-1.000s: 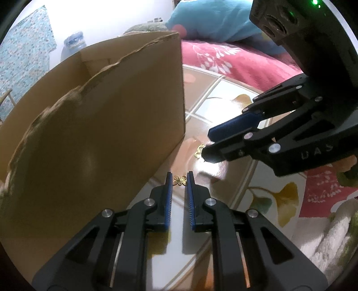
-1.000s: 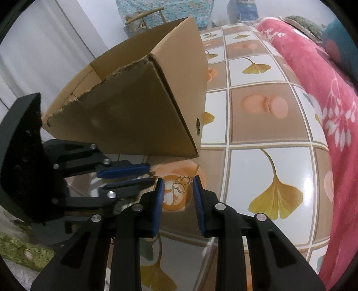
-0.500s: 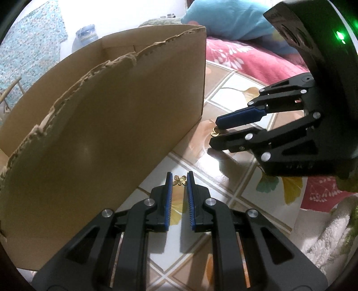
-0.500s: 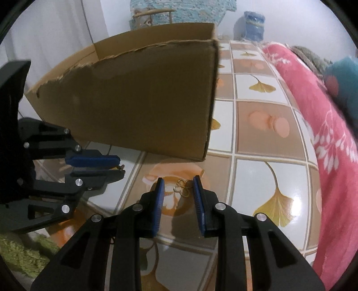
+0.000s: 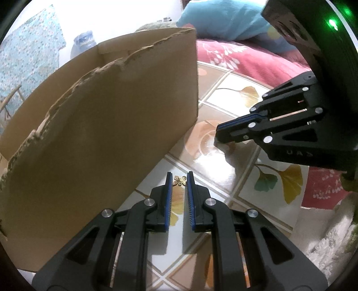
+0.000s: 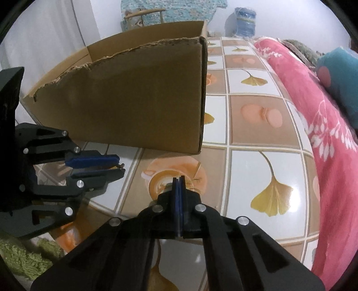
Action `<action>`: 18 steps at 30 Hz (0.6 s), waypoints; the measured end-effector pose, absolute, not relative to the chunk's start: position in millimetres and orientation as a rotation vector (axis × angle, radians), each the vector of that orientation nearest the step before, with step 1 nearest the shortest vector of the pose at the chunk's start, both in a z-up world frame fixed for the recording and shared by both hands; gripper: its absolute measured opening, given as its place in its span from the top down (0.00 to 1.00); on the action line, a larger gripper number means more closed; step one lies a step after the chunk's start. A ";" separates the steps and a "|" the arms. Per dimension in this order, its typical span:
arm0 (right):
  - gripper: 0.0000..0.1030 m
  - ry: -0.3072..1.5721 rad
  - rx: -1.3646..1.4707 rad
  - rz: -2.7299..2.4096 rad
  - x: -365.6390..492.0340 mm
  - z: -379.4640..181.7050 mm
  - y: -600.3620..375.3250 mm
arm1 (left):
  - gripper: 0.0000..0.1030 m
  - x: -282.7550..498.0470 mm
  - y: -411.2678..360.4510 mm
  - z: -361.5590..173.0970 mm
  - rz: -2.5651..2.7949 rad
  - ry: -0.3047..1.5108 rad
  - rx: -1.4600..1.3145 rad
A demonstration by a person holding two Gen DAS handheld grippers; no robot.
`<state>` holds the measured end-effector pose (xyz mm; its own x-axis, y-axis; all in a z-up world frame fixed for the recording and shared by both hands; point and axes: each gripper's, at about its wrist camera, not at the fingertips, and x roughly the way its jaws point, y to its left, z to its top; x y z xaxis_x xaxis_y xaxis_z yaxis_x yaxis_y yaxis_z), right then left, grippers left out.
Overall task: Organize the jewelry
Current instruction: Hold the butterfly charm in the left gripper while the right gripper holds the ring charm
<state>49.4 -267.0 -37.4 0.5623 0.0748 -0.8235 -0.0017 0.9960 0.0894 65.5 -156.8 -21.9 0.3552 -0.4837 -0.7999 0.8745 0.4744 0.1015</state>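
Note:
A small gold butterfly charm sits between the fingertips of my left gripper, whose blue pads touch it on both sides, just above the tiled floor. My right gripper is shut, pads pressed together; the gold wire piece seen between them earlier is hidden. It shows in the left wrist view to the right, low over the floor. The left gripper shows in the right wrist view at the left. An open cardboard box with a torn rim stands just beyond both grippers, also in the right wrist view.
The floor is glossy tile with ginkgo leaf prints. A pink blanket with a blue pillow lies to the right. A green shaggy rug and a white one edge the tiles. A chair stands behind the box.
My right gripper has closed fully on the spot where the gold wire piece lay between its fingers. My left gripper keeps the butterfly charm; both views have shifted slightly relative to the box.

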 end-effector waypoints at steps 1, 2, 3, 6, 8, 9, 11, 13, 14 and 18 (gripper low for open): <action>1.00 0.976 0.082 0.042 48.5 -37.1 -267.3 | 0.89 63.5 -157.9 -21.8 -0.943 0.777 0.593; 1.00 0.977 0.087 0.042 48.3 -36.7 -267.1 | 0.89 61.7 -158.7 -21.9 -0.945 0.772 0.601; 1.00 0.978 0.100 0.047 47.2 -35.7 -268.0 | 0.89 59.8 -159.3 -21.9 -0.948 0.769 0.606; 1.00 0.971 0.126 0.050 44.4 -31.9 -269.8 | 0.88 57.2 -159.9 -22.4 -0.949 0.767 0.605; 0.95 0.970 0.116 0.034 43.9 -30.8 -269.4 | 0.89 57.3 -159.0 -22.6 -0.948 0.769 0.600; 0.91 0.969 0.115 0.033 43.7 -30.9 -269.7 | 0.88 57.4 -158.4 -22.7 -0.948 0.772 0.595; 0.84 0.969 0.109 0.019 43.8 -31.9 -270.5 | 0.88 58.0 -157.6 -22.7 -0.948 0.777 0.587; 0.82 0.968 0.100 0.006 44.1 -32.5 -271.2 | 0.88 60.4 -158.0 -21.9 -0.947 0.780 0.584; 0.82 0.966 0.098 0.005 44.2 -32.6 -271.3 | 0.88 61.0 -157.5 -21.8 -0.947 0.781 0.583; 0.82 0.973 0.080 -0.016 46.6 -36.2 -271.0 | 0.88 64.3 -156.1 -20.0 -0.949 0.786 0.578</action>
<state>46.6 -271.0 -36.2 0.5631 0.0229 -0.8261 0.0494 0.9969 0.0613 64.3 -156.1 -20.0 0.3512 -0.4878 -0.7992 0.8762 0.4721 0.0969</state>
